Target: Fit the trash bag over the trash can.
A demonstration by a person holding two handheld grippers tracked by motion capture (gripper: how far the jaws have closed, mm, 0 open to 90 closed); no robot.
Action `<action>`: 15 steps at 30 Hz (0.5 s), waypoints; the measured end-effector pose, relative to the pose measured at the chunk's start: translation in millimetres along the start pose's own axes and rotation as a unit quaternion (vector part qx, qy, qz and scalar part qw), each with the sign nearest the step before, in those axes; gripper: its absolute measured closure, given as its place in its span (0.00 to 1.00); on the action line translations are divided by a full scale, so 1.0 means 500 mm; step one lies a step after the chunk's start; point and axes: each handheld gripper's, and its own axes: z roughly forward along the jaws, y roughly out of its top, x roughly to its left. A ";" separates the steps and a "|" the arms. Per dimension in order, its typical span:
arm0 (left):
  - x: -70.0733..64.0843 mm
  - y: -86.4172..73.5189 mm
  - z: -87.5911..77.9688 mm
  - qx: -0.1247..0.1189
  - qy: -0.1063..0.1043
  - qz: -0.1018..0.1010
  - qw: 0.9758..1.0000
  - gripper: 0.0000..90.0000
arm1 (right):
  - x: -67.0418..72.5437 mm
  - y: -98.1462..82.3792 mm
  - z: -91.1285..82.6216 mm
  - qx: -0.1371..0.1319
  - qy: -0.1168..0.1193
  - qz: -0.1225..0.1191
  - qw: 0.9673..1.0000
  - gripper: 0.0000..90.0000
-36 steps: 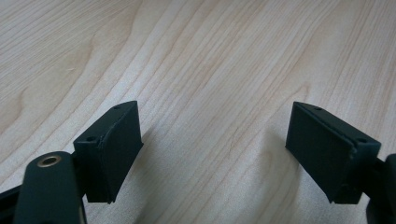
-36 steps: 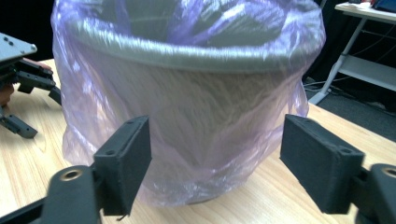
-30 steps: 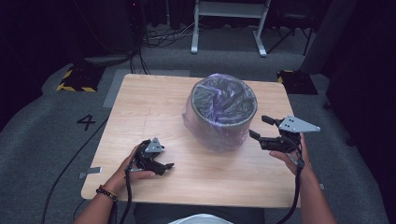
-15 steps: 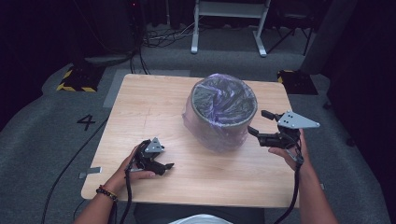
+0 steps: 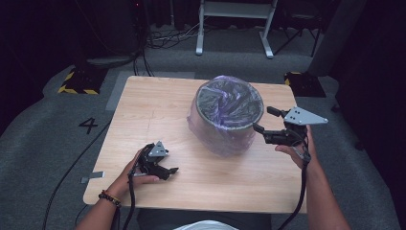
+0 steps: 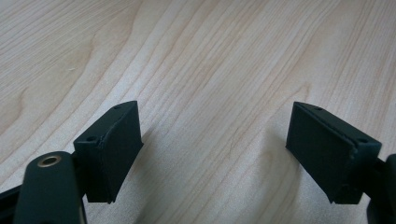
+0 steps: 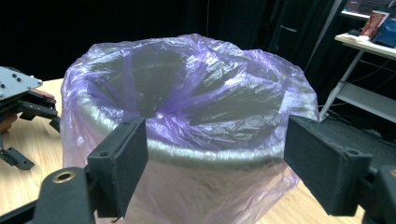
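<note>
Purple bag film (image 7: 196, 93) over the bin's rim (image 7: 205, 156) could tear or slip off if the wide-open right tongs (image 5: 262, 122) snag it, while the left tongs (image 5: 170, 171) rest wide open and empty on the table (image 5: 158, 105).

Purple-bagged bin (image 5: 229, 115) beside right claw (image 5: 266, 125)
</note>
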 end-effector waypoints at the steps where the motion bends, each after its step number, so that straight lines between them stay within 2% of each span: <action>1: 0.000 0.000 0.000 0.000 0.000 0.000 1.000 0.20 | -0.003 0.003 0.003 -0.001 0.002 0.001 1.000 0.24; 6: 0.000 0.000 0.000 0.000 0.000 0.000 1.000 0.20 | -0.016 0.017 0.021 0.000 0.004 0.005 1.000 0.24; 15: 0.000 0.000 0.000 0.000 0.000 0.001 1.000 0.20 | -0.018 0.029 0.047 0.006 0.006 0.004 1.000 0.24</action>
